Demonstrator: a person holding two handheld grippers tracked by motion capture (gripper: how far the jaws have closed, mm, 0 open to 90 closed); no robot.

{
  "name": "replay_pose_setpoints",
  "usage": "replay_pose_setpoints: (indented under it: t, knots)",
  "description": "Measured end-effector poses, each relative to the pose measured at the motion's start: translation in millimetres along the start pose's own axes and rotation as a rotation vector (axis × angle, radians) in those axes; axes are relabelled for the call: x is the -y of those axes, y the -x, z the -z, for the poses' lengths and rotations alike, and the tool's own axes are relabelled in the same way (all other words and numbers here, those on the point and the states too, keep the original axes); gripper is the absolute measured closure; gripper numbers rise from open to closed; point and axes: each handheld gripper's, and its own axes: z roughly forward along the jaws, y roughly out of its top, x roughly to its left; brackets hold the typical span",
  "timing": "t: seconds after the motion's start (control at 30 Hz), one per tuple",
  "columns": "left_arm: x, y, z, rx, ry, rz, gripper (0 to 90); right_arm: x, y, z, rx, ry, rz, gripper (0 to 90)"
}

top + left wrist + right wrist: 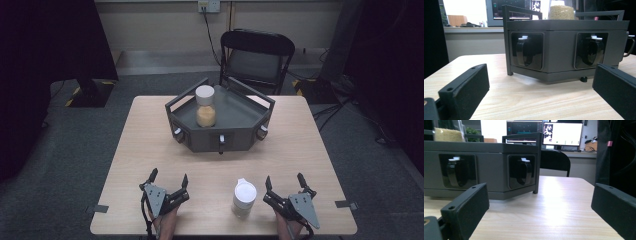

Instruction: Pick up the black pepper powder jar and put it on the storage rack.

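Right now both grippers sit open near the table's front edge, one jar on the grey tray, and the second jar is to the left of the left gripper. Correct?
Not quite. In the high view the second jar stands between the two, just beside the right gripper. The rest holds: left gripper open too, other jar on the grey tray.

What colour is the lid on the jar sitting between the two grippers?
White. The lid of the jar shows best in the high view.

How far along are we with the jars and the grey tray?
One jar with a white lid already stands on the grey tray. Nothing is in hand: the left gripper and right gripper both rest open on the table. The second white-lidded jar stands untouched beside the right gripper, so it likely remains to be picked up and placed.
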Motion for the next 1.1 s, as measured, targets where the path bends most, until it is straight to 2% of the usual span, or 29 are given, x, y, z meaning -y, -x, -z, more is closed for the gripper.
replay_pose_setpoints:
  t: [0.23,0.43,0.5,0.6,0.8,0.87,0.93,1.1]
  knots:
    - [-0.1,0.0,0.0,0.0,0.0,0.0,0.1,-11.1,6.0,1.8,-0.031,-0.009,-0.054,0.0]
    - [-0.2,0.5,0.0,-0.003,-0.001,0.0,0.4,-22.7,3.5,4.9,-0.074,0.0,-0.053,0.0]
    - [-0.1,0.5,0.0,-0.003,-0.001,0.0,0.4,-26.2,1.8,5.9,-0.09,0.012,-0.058,0.0]
    - [-0.1,0.5,0.0,-0.002,-0.001,0.0,0.1,-26.3,-4.1,8.2,-0.089,0.042,-0.053,1.0]
    - [-0.2,0.4,0.0,-0.002,-0.001,0.0,0.1,-32.5,-8.9,13.2,-0.116,0.066,-0.074,2.1]
    - [-0.1,0.4,0.0,-0.002,-0.001,0.0,0.2,-34.1,-13.6,16.2,-0.107,0.074,-0.075,2.7]
    - [-0.2,0.4,0.0,-0.002,-0.001,0.0,0.1,-35.2,-14.5,18.5,-0.119,0.079,-0.093,3.1]
    - [0.0,2.0,0.0,-0.011,0.0,0.0,0.2,-38.1,-18.5,24.0,-0.147,0.091,-0.098,3.8]
